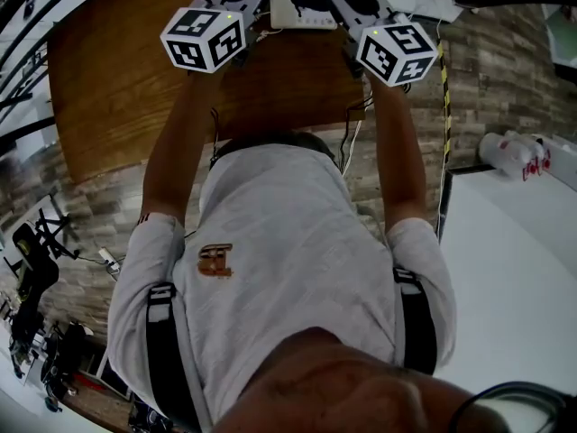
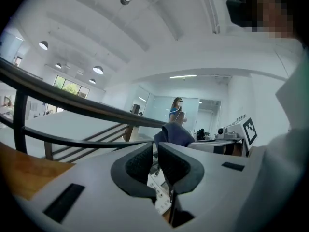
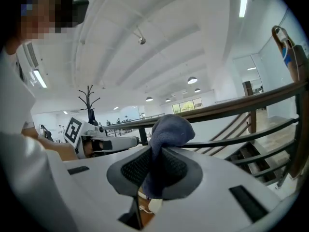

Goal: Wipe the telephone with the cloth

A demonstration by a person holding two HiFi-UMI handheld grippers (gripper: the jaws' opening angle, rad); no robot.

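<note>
A wooden table (image 1: 117, 79) is largely blocked by a white shirt (image 1: 288, 260). A railing (image 3: 231, 108) is seen beyond. The white telephone (image 1: 302, 12), apparently keypad up, lies far between the grippers. A bunched dark blue cloth (image 3: 171, 129) is pinched by the right gripper (image 3: 157, 151). The left gripper (image 2: 155, 148) is held a slit apart.

**White shirt, black straps, two pale tools**

The person wears a white short-sleeved T-shirt (image 1: 288, 233) with a small orange-brown logo (image 1: 215, 259) on it. Two broad black straps (image 1: 162, 354) run down over the shirt, one on each side. The left gripper (image 2: 155, 161) and the right gripper (image 3: 153, 166) have the same look: a smooth pale grey shell with black rectangular slots, and black ribbed pads (image 2: 137, 163) set in a dark collar. Each carries a white cube (image 1: 204, 37) printed with black square markers, and a small green light shines on its upper edge.
</note>
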